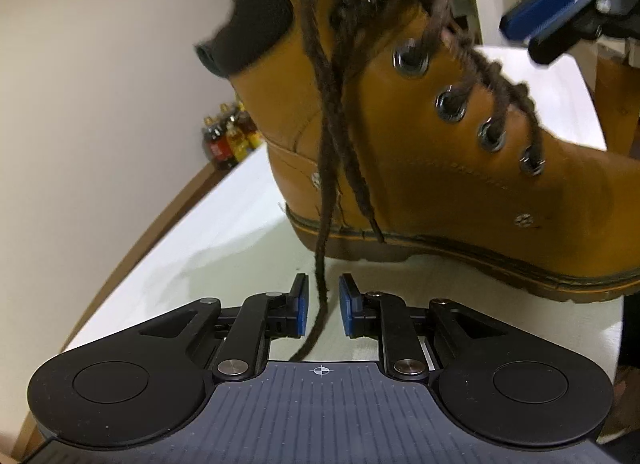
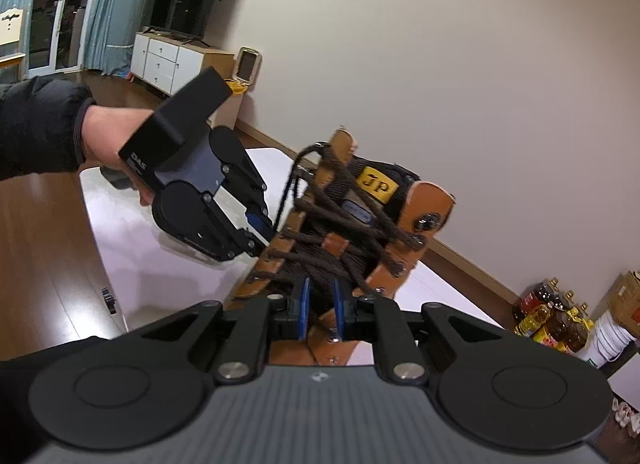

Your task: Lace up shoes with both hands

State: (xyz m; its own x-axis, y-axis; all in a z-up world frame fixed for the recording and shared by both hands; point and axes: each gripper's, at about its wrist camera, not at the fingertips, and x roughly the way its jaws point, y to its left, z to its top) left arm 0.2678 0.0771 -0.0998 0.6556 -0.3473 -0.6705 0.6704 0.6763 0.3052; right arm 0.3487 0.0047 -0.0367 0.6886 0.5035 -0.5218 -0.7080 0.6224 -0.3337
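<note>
A tan leather boot (image 1: 440, 168) with dark brown laces (image 1: 332, 136) stands on a white table (image 1: 208, 248). My left gripper (image 1: 323, 304) is open beside the boot's heel side, and one loose lace end hangs down between its blue pads without being pinched. In the right wrist view the boot (image 2: 428, 208) is seen from the front, tongue label facing me. My right gripper (image 2: 320, 306) is open just above the laced instep, its blue pads on either side of the laces. The left gripper (image 2: 262, 224) shows there at the boot's left side.
Several oil bottles (image 1: 230, 140) stand on the floor by the wall; they also show in the right wrist view (image 2: 556, 322). A white cabinet with a TV (image 2: 172, 60) stands far back. A wooden floor (image 2: 44, 248) surrounds the table.
</note>
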